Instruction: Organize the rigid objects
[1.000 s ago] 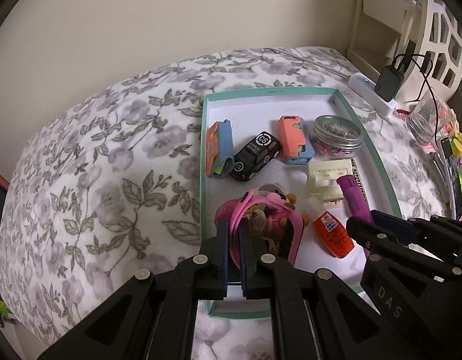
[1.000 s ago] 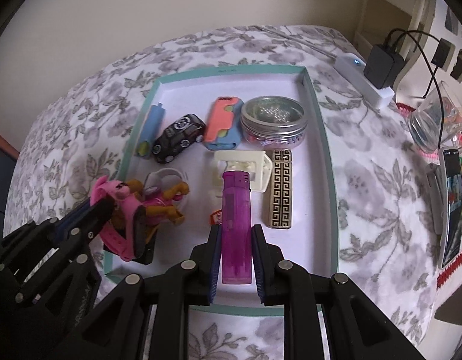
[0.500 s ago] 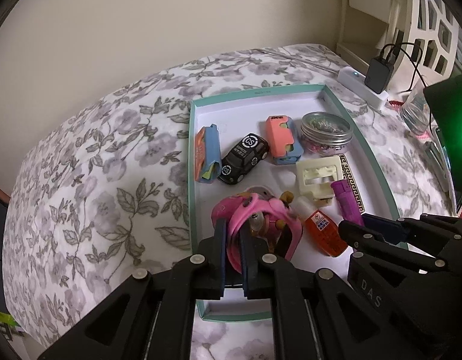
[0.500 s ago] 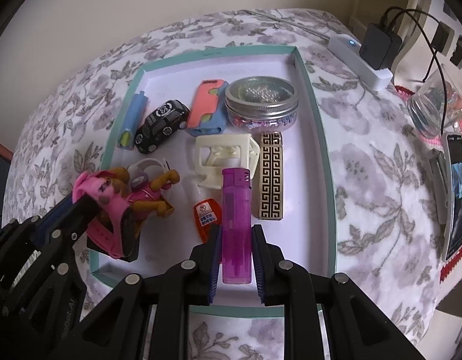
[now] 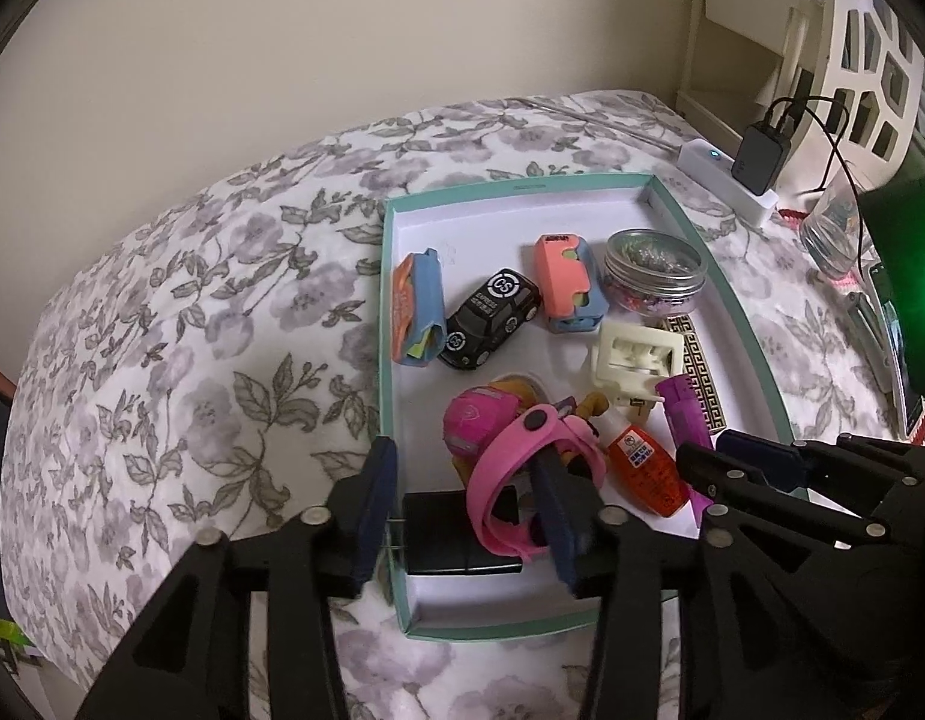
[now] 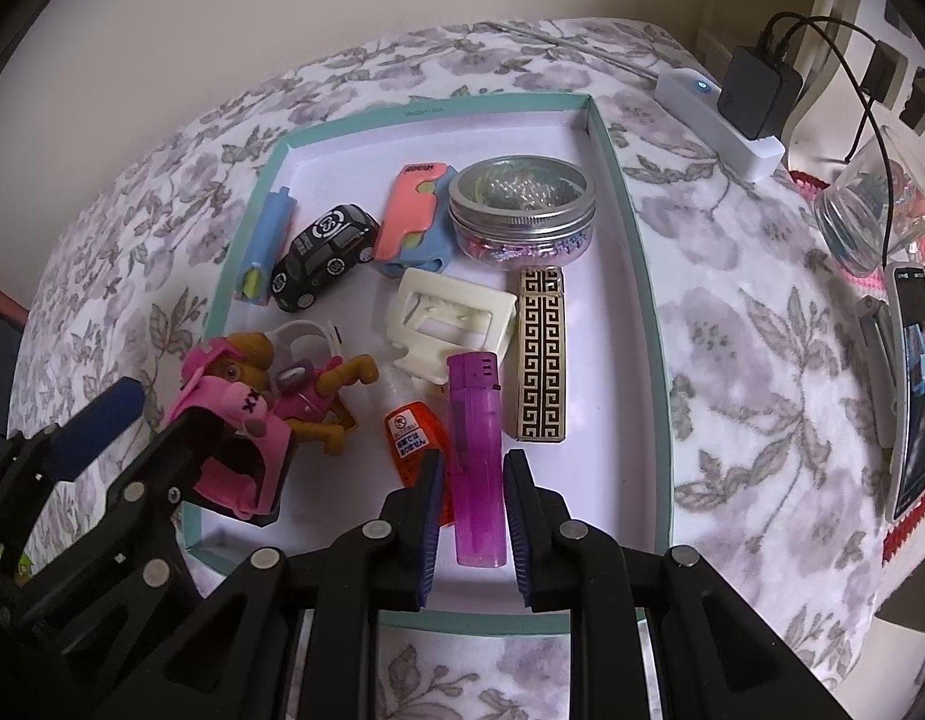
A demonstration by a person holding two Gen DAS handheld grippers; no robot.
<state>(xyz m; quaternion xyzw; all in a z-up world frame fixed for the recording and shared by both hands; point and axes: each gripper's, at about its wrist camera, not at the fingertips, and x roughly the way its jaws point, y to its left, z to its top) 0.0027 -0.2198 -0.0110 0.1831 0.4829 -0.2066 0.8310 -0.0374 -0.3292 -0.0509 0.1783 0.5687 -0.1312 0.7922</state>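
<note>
Over the teal tray [image 5: 756, 360], my left gripper [image 5: 468, 510] has just been opening, freeing the pink watch [image 5: 522, 480]. My right gripper [image 6: 474, 516] grips the purple lighter [image 6: 477, 450], ready to place it.

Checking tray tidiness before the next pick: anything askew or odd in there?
Yes. The pink watch stands on edge with its band looped around one finger of the just-opened left gripper. The orange bottle lies tipped under the purple lighter.

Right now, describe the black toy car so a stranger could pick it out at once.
Find the teal-rimmed tray on the floral cloth. In its far left part, the black toy car lies between a blue case and a coral case, the only thing with wheels.
</note>
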